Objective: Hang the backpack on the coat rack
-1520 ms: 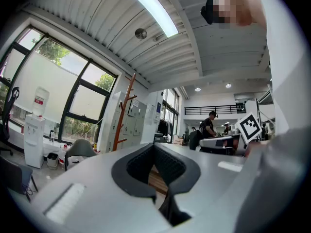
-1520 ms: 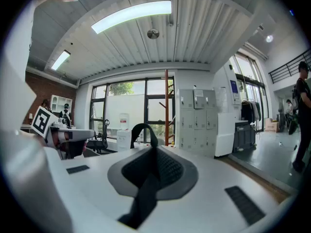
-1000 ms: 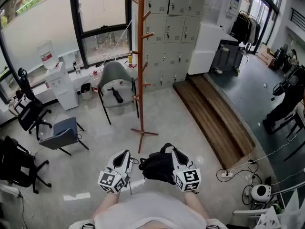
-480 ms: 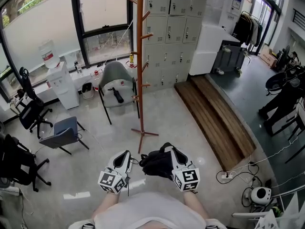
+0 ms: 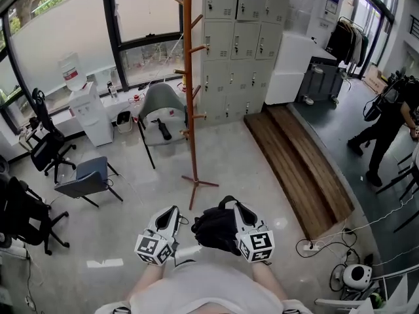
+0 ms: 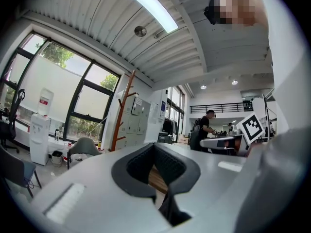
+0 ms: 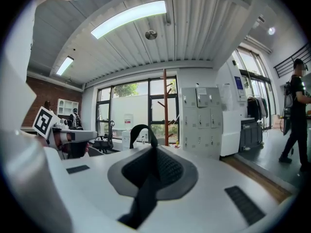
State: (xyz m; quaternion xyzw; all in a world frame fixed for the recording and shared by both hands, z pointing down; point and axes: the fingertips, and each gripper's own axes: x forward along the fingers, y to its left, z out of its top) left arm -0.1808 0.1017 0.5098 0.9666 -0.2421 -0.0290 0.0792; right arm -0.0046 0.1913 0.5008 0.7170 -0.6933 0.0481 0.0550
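Observation:
In the head view the tall wooden coat rack (image 5: 190, 90) stands on the floor ahead of me, a short way beyond both grippers. The black backpack (image 5: 215, 229) hangs low in front of my body. My right gripper (image 5: 239, 209) is shut on its black strap (image 7: 141, 130), which loops up past the jaw tips (image 7: 154, 149). To the left of the backpack, my left gripper (image 5: 171, 214) has its jaws together, and I see nothing held in them (image 6: 156, 148). Both gripper views show the coat rack (image 6: 121, 115) (image 7: 165, 106) in the distance.
A grey chair (image 5: 160, 106) stands just left of the rack, with office chairs (image 5: 85, 183) and a water dispenser (image 5: 84, 106) further left. Grey lockers (image 5: 239, 38) line the back wall. To the right are a wooden step (image 5: 294, 162), floor cables (image 5: 314, 244) and a walking person (image 5: 386, 123).
The grippers and backpack keep their place at the bottom of the view. The room has shifted slightly around them. The person at the right has walked on.

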